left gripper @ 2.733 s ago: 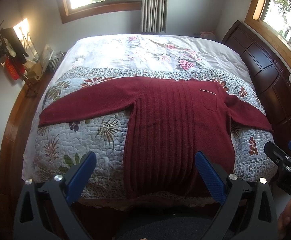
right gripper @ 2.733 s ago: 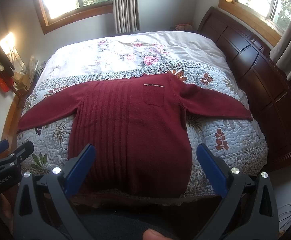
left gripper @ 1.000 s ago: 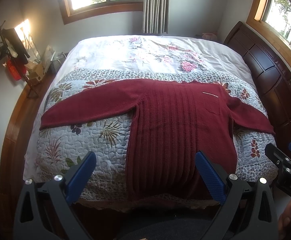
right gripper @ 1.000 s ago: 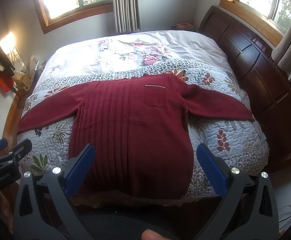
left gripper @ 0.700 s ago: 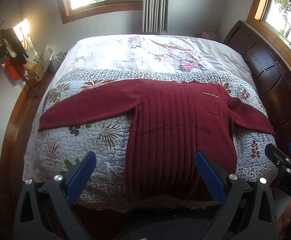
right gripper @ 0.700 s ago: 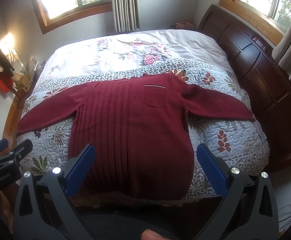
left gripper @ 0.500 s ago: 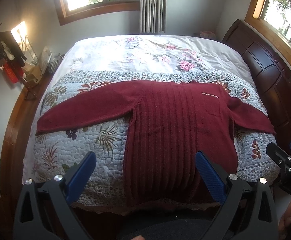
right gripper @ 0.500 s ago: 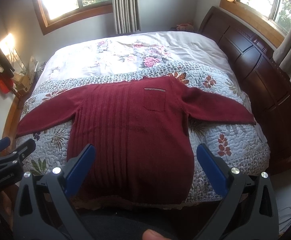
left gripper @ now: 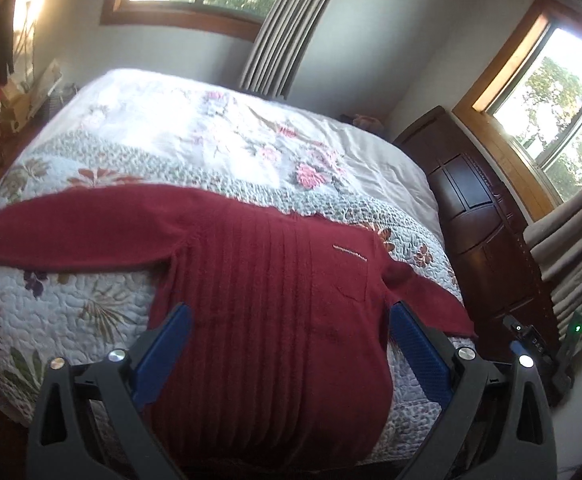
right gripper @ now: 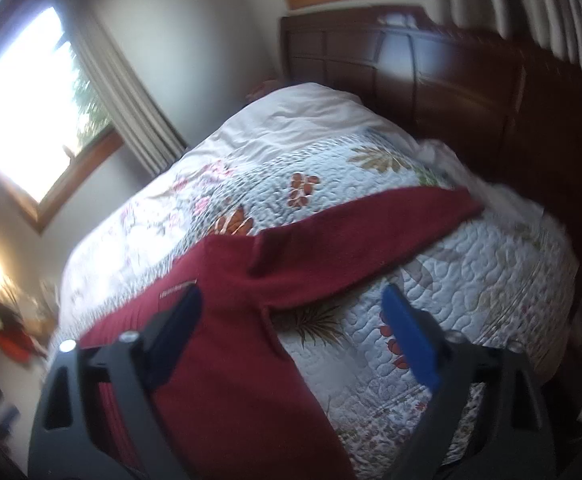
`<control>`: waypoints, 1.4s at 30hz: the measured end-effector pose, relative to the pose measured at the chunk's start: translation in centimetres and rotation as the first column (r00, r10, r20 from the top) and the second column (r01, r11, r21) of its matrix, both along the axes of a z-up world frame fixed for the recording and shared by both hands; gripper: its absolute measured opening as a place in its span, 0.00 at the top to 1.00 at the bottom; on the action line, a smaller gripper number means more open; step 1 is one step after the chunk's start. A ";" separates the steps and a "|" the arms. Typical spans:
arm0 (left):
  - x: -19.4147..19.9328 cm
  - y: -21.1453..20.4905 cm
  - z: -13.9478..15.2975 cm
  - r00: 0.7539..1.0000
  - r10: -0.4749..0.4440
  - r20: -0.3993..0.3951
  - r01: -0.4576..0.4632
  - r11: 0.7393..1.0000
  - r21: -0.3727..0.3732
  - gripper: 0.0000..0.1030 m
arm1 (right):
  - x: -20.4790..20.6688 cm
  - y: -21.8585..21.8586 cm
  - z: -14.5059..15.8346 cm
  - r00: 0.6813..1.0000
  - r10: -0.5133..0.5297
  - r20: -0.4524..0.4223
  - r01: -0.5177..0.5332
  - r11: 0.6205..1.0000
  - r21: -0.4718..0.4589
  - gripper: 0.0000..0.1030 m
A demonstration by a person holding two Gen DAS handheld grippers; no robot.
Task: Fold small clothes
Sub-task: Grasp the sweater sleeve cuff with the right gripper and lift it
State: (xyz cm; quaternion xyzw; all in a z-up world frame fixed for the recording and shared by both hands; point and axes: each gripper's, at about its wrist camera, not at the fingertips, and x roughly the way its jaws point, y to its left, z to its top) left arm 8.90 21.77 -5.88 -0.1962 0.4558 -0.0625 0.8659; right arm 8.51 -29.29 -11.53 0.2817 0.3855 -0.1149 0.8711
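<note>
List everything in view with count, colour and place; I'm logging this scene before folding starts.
sweater: one, dark red, spread flat on the quilt, sleeves out
quilt: one, pale with leaf print, over the bed
headboard: one, dark wood, at the bed's right side
windows: two, wood-framed, on two walls
curtains: grey-beige, beside the windows
left gripper: one, black with blue pads, open above the sweater's body
right gripper: one, same colours, open near the right sleeve
</note>
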 end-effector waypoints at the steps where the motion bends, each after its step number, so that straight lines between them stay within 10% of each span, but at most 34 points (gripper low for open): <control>1: 0.3 -0.4 -0.1 1.000 -0.002 -0.012 0.002 1.000 -0.004 0.04 | 0.3 -3.1 -1.4 0.999 -0.049 -0.008 0.050 0.994 0.093 0.48; 8: 1.4 -3.0 -1.1 0.992 0.011 -0.123 -0.008 1.000 0.025 0.04 | 0.9 -21.3 -12.1 0.927 -0.374 -0.028 0.320 0.750 0.578 0.65; 17: 1.1 -4.9 -1.2 0.978 0.093 -0.188 -0.087 0.995 0.044 0.04 | 2.6 -29.9 -22.2 0.846 -0.502 -0.179 0.466 0.535 0.704 0.66; 30: 1.4 -8.6 -0.4 0.982 0.078 -0.172 -0.061 0.993 0.102 0.04 | 5.2 -31.2 -24.8 0.862 -0.460 -0.211 0.476 0.595 0.648 0.60; 34: 1.2 -8.4 -0.9 0.983 0.079 -0.166 -0.064 0.994 0.094 0.04 | 5.4 -31.2 -23.9 0.878 -0.439 -0.189 0.449 0.624 0.640 0.89; 42: 0.4 -4.8 -2.9 0.982 0.058 -0.178 -0.072 0.995 -0.072 0.04 | 6.6 -28.7 -17.4 0.928 -0.369 -0.052 0.330 0.748 0.576 0.91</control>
